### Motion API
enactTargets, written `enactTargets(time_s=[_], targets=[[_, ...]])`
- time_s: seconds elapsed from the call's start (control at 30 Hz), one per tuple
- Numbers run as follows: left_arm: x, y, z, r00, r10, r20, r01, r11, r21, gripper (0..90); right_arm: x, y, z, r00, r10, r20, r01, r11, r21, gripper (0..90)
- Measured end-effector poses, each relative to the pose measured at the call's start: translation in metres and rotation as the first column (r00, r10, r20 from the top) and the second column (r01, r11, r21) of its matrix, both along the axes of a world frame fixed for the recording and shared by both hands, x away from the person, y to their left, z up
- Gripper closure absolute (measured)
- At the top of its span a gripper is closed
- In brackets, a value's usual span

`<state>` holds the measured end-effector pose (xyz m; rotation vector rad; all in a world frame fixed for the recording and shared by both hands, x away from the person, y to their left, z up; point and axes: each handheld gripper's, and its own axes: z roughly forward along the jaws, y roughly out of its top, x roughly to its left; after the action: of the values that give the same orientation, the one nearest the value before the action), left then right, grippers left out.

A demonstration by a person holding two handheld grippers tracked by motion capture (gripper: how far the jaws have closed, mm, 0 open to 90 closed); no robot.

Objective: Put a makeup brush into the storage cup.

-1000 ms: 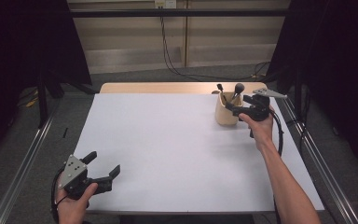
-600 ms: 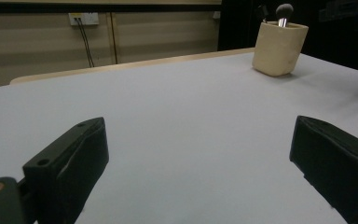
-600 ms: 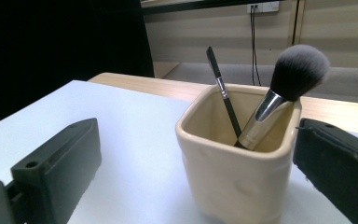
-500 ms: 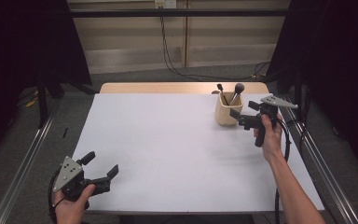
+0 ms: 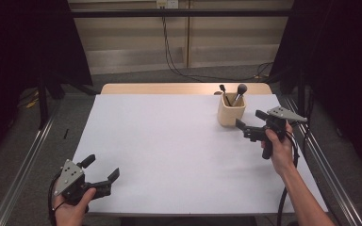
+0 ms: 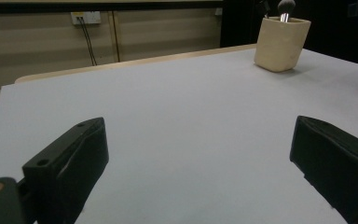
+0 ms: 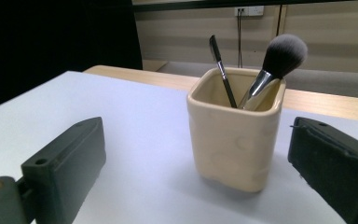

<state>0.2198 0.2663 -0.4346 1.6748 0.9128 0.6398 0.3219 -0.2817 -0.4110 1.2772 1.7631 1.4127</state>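
A cream square cup (image 5: 230,111) (image 7: 235,127) (image 6: 280,43) stands upright at the back right of the white table (image 5: 169,141). In it lean a fluffy makeup brush (image 5: 240,90) (image 7: 278,63) and a thin dark brush (image 5: 223,92) (image 7: 221,68). My right gripper (image 5: 250,121) (image 7: 196,186) is open just right of the cup, with nothing between its jaws, which point at the cup. My left gripper (image 5: 101,167) (image 6: 200,168) is open and empty, low over the table's front left corner.
A tan wooden strip (image 5: 169,88) runs along the table's far edge. Metal rails (image 5: 23,165) flank both sides of the table on the grey floor. Cables (image 5: 169,47) hang down the back wall. Dark curtains stand at left and right.
My right gripper has drawn back from the cup toward the person and to the right, leaving the cup standing free. The left gripper has barely shifted.
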Motion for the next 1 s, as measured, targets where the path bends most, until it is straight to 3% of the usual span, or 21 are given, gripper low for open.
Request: enactTargets(time_s=[0.27, 0.37, 1.0], targets=[[-0.003, 0.003, 0.000, 0.9999, 0.014, 0.000, -0.014, 0.9999, -0.002, 4.2, -0.020, 0.000, -0.006, 0.9998, 0.018, -0.004, -0.018, 1.000, -0.003, 3.6], [-0.005, 0.005, 0.000, 0.9998, 0.020, 0.001, -0.020, 0.9998, 0.001, 4.2, -0.028, -0.002, -0.010, 0.9999, 0.010, -0.010, -0.010, 1.000, -0.026, 3.7], [-0.011, 0.007, 0.000, 0.9993, 0.038, -0.002, -0.038, 0.9992, -0.009, 4.0, -0.078, -0.017, -0.030, 0.9991, -0.007, -0.041, 0.005, 0.999, -0.039, 4.3]])
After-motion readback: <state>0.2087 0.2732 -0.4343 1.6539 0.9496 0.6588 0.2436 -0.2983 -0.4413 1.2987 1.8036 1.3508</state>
